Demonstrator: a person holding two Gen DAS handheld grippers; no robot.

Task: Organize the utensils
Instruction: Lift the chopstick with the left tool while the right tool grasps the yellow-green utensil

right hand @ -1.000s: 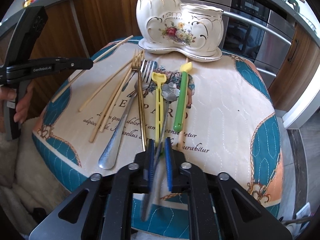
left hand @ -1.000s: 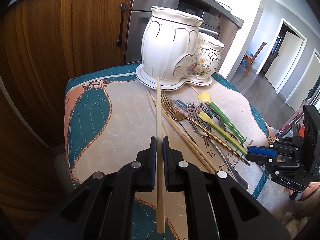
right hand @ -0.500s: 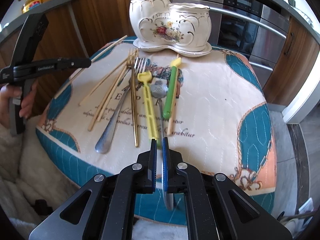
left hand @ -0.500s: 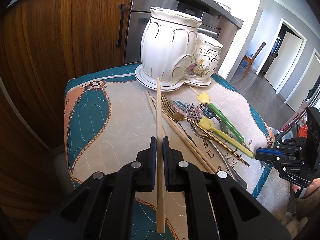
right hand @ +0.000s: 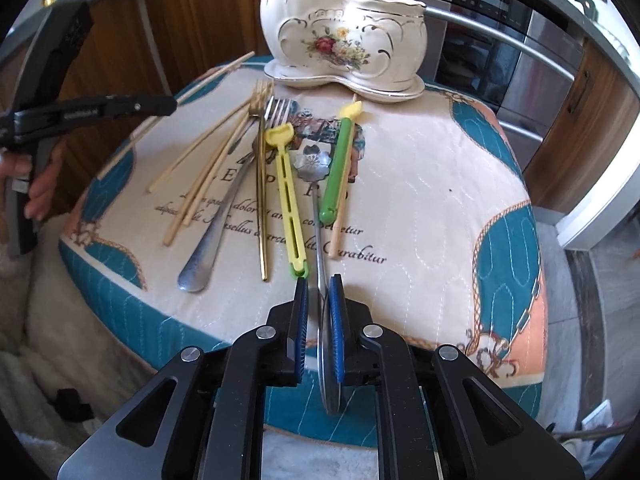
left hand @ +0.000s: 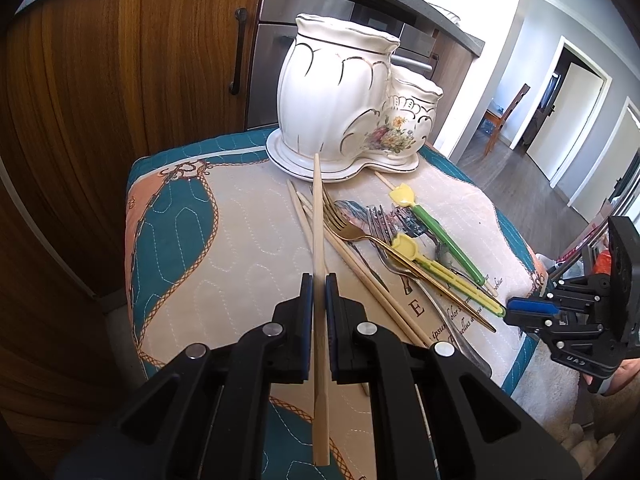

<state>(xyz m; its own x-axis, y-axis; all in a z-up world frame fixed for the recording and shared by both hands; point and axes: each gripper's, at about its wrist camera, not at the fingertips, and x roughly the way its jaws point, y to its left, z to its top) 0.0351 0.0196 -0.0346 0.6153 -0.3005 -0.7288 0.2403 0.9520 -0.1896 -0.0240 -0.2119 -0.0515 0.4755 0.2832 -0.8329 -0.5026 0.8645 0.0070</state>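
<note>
A quilted cream-and-teal cloth with printed lettering [right hand: 420, 184] covers the table, and at its far edge stands the white porcelain double-pot utensil holder with gilt trim and a flower motif [right hand: 340, 32] on its matching scalloped saucer; both pots look empty from these angles, so the sorting seems to be only starting. Spread in front of it lie the loose utensils: a silver fork with a hammered handle [right hand: 224, 216], a slim gold fork [right hand: 262, 184], a yellow slotted plastic pick [right hand: 288, 200], a green plastic pick with a yellow tip [right hand: 338, 168], and several pale wooden chopsticks [right hand: 200, 172] fanned to the left. The left gripper [left hand: 319, 304] is clenched on one long wooden chopstick [left hand: 318, 240], held clear of the cloth and aimed toward the taller pot. The right gripper [right hand: 319, 304] is closed around the thin handle of a silver spoon with a flower-shaped bowl [right hand: 312, 162], whose bowl lies between the two plastic picks; whether it is already off the cloth I cannot tell. The step in hand looks like pick-up and carry. Next, each piece probably needs to be tipped upright, brought over a pot's rim and released, with the spoon drawn out without dragging the neighbouring picks.
</note>
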